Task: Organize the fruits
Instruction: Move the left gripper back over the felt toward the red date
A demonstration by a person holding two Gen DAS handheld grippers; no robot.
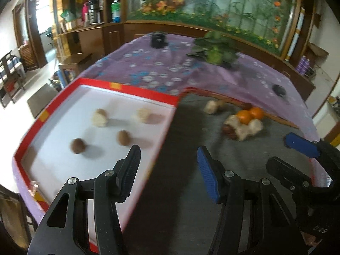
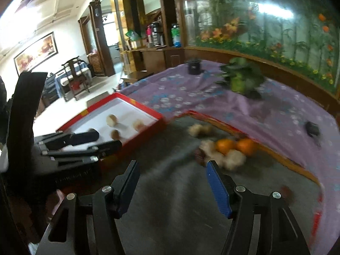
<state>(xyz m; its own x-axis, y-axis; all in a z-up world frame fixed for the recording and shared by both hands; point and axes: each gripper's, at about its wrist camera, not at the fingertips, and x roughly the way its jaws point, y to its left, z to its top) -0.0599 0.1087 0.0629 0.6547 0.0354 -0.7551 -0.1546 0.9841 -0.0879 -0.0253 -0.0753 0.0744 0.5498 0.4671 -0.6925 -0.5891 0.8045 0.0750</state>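
Tabletop oranges (image 2: pixel 234 146) seemingly beyond right tongs (image 2: pixel 173 182)

My right gripper (image 2: pixel 173 182) hangs wide open over the grey tray (image 2: pixel 170 201), oranges (image 2: pixel 235 145) and pale fruits (image 2: pixel 230 159) heaped just ahead, my left gripper (image 2: pixel 104 141) at the red box (image 2: pixel 146 135) holding four fruits (image 2: pixel 124 125).

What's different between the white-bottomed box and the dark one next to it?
The white box has a bright white floor; the dark box has a grey one. The white box holds four small round fruits, spaced apart; the dark box holds a clustered pile with two oranges. Both have red rims and sit side by side on the purple tablecloth.
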